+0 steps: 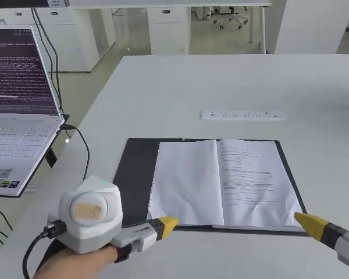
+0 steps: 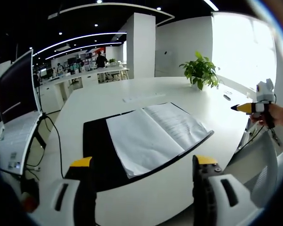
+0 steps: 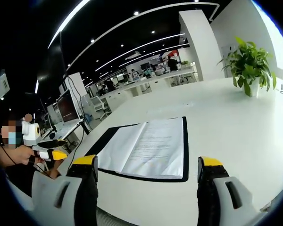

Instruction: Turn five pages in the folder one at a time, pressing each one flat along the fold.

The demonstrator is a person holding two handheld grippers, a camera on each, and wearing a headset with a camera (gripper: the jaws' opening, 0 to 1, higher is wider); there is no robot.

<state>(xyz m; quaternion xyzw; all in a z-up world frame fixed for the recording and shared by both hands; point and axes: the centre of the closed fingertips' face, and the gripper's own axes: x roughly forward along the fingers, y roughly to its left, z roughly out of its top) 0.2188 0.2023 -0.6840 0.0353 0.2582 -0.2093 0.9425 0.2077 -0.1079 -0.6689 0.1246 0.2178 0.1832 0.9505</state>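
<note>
Holding hand [image 1: 75, 264]: at the near edge of the head view, wrapped under the left gripper's white body.
Left gripper [image 1: 167, 225] [image 2: 142, 161]: jaws spread wide with nothing between them; its yellow tips hang just short of the folder's near edge, apart from it. The right gripper view catches it off to the left [image 3: 52, 154].
Right gripper [image 1: 307, 222] [image 3: 147, 161]: jaws also wide apart and empty, by the folder's near right corner without touching it. The left gripper view shows it out to the right [image 2: 243, 108].
Folder [image 1: 136, 174] [image 2: 92, 146] [image 3: 104, 136]: black, lying open and flat on the white table [image 1: 163, 87], between the two grippers and a little beyond them.
Left page [image 1: 183, 180]: blank white sheet, lying flat against the fold.
Right page [image 1: 253, 180]: faint printed lines; its near corner lifts slightly.
Power strip [image 1: 242, 115]: white, on the table beyond the folder, apart from it.
Laptop [image 1: 17, 116]: open at the table's left, screen lit with text, a black cable [image 1: 81, 145] trailing from its side.
Potted plant [image 2: 200, 70] [image 3: 247, 59]: at the table's far side.
</note>
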